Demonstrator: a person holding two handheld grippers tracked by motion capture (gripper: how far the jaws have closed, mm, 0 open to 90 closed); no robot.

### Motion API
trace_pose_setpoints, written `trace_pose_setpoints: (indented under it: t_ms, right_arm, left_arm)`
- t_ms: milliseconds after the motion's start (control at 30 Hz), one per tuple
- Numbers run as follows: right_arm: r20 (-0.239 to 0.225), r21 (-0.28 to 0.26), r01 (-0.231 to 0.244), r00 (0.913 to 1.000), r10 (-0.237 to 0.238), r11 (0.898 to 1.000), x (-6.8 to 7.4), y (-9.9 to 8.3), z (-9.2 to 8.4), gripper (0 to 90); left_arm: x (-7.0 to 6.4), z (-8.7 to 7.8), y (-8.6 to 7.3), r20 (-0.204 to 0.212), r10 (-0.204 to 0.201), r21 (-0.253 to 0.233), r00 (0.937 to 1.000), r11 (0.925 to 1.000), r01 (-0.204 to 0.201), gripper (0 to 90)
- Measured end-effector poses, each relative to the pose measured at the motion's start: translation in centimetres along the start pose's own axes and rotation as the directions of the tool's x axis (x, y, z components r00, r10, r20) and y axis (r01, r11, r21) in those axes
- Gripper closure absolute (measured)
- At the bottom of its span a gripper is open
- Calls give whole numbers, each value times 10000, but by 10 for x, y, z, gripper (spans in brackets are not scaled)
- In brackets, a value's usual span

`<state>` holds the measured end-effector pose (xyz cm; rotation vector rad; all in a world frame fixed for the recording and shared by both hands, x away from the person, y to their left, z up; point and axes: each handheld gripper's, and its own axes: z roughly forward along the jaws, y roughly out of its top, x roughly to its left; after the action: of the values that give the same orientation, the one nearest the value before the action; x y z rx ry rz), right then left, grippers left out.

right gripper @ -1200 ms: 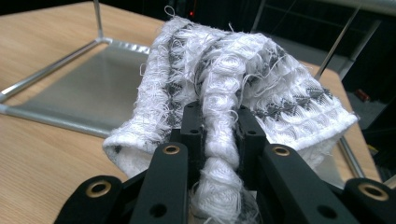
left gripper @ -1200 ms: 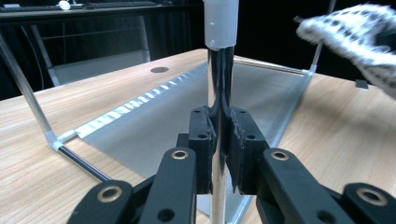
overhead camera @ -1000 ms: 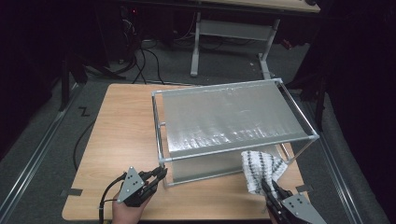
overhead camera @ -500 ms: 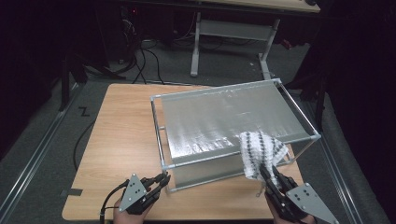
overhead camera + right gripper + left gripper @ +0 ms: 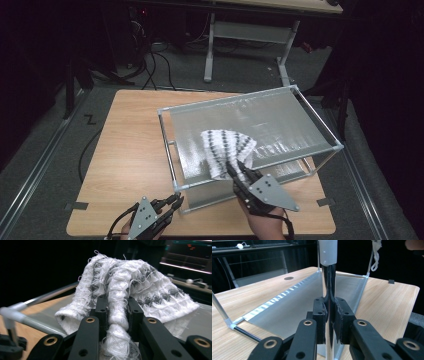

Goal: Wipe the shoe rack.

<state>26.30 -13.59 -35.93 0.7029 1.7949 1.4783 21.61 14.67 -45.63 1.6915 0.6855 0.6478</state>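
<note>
left gripper [image 5: 176, 201]: jaws clamped on rack's near-left post [image 5: 327, 277], steadying rack [image 5: 320, 127] | right gripper [image 5: 234, 169]: jaws pinching cloth [image 5: 227, 147], just eased slightly | cloth: draped on rack's top sheet, near front edge, likely for wiping

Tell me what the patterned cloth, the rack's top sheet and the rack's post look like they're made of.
Cloth: looks like knitted or woven yarn, white with grey pattern, matte; loose threads fray at its edges. Top sheet: probably thin plastic or coated fabric, silvery grey with a streaky sheen. Post: seems polished metal tube, mirror-like reflection, capped by a white, likely plastic, connector. Table: light wood-grain surface, maybe laminate.
</note>
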Motion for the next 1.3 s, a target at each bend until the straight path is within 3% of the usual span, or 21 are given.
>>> trace_pose_setpoints:
  t_ms: [33, 100, 333, 533, 567, 633, 800, 933, 1033, 1300]
  right_arm:
    - [-282, -4, 17, 9996, -17, 10000, 12, 2, 9, 759]
    - [-513, 42, 46, 9987, -44, 10000, 22, 3, 15, 756]
    - [-826, 262, 95, 9966, -73, 9996, 44, 0, 27, 727]
    - [-784, 301, 22, 9969, 2, 9995, 45, -4, 29, 629]
    - [-647, 210, 20, 9979, -6, 9998, 46, -3, 29, 581]
    - [-524, 36, 6, 9986, -4, 10000, 46, -3, 29, 569]
    - [-364, -118, 98, 9993, -102, 9999, 46, -2, 32, 606]
    - [-398, 233, 263, 9989, -254, 9994, 48, -6, 38, 648]
    - [-50, 394, 646, 9979, -645, 9971, 52, -9, 40, 650]
    - [390, 528, 724, 9965, -745, 9960, 42, -12, 35, 647]
  left_arm:
    - [0, -1, 0, -5, -22, -14, 10000, 10000, 22, 803]
    - [0, -1, 0, -3, -24, -9, 10000, 10000, 24, 803]
    - [0, -1, 0, -1, -18, -7, 10000, 10000, 18, 803]
    - [1, 0, 0, 34, -1, 0, 10000, 10000, 1, 803]
    - [1, 0, 0, 38, -3, 1, 10000, 10000, 3, 803]
    - [1, 0, 0, 36, 6, 2, 10000, 10000, -6, 803]
    - [1, 0, 0, 33, 19, 15, 10000, 10000, -19, 803]
    - [1, 0, 1, 68, 69, 64, 10000, 10000, -70, 803]
    - [3, 0, 2, 129, 134, 186, 9998, 9997, -137, 802]
    - [4, 0, 3, 239, 215, 274, 9995, 9994, -221, 802]
